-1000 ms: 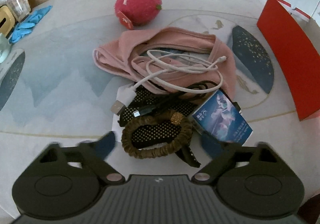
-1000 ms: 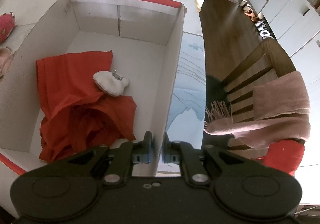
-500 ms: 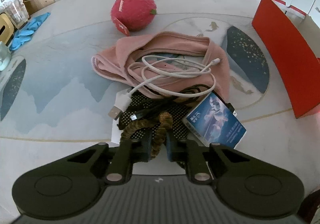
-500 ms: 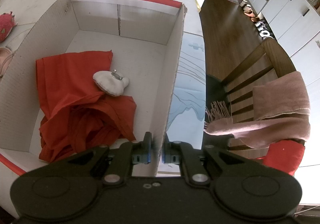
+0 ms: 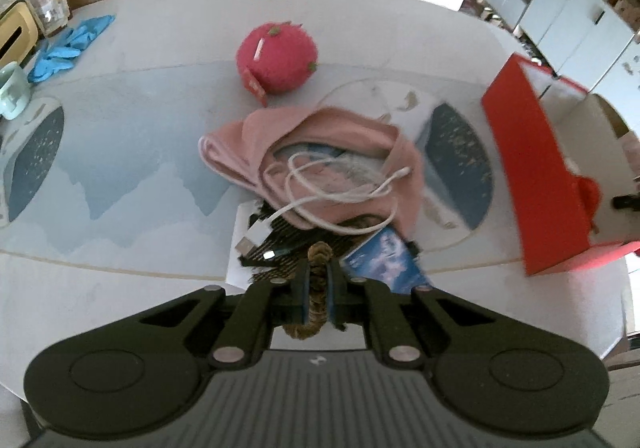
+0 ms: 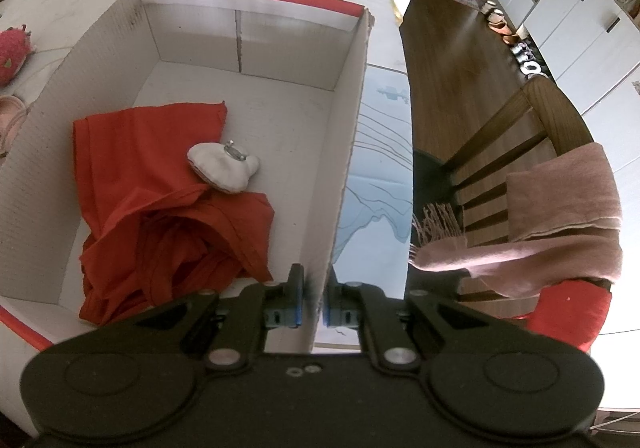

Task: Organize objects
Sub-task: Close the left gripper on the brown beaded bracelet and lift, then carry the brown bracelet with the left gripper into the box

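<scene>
My left gripper (image 5: pixel 317 290), spread wide a second earlier, had clamped on the scrunchie (image 5: pixel 318 260) and lifted it off the worktop (image 5: pixel 132 152) clutter, ready for the box (image 6: pixel 352 136) whose wall my right gripper (image 6: pixel 311 304) pinched.

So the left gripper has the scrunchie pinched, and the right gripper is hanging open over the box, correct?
Not quite. The left gripper does pinch the scrunchie, but the right gripper is not open: the right wrist view shows it shut on the box wall.
</scene>
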The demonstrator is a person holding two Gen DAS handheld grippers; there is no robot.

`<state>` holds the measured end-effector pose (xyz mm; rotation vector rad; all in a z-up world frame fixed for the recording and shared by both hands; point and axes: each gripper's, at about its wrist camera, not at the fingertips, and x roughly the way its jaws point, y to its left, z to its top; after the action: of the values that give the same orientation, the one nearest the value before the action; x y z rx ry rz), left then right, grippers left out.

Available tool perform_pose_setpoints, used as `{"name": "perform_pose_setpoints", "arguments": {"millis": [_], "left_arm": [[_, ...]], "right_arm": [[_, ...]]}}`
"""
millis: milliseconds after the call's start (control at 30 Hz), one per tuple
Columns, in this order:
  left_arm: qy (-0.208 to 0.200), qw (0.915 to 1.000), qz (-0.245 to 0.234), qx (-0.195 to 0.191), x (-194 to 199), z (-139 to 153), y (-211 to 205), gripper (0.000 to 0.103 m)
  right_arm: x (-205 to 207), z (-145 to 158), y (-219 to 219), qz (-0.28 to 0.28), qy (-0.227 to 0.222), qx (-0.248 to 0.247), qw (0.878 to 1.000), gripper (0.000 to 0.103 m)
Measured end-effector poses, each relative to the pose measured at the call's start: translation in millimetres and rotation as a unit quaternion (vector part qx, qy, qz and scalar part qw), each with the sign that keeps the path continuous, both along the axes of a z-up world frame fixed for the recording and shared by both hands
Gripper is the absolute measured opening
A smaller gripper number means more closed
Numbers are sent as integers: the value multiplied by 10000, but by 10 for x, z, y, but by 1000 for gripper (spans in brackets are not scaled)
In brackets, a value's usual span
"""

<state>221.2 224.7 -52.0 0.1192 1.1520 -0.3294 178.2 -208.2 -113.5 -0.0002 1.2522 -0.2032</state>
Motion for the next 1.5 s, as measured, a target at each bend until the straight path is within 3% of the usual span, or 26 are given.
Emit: {"name": "perform_pose_setpoints", "arguments": {"millis": [333,700,1100,1500], "left_arm": [[-182,9976,-595,-299,20,485,-464,7],[-461,9826,-1765,-360,19,672,-1331,7],[-628,9539,-2900,-451,-67,669,-2411,7],[-583,9366,-3455,-66,44,290,-3215,7]], "right_arm": [[-13,6,-12,38,-16,54,10000,6],[-11,2,-20,114,-8,160,9998,5],[-30,-16,16,265,11,143,9995,6],[-40,-39,2,329,20,210,9992,6]]}}
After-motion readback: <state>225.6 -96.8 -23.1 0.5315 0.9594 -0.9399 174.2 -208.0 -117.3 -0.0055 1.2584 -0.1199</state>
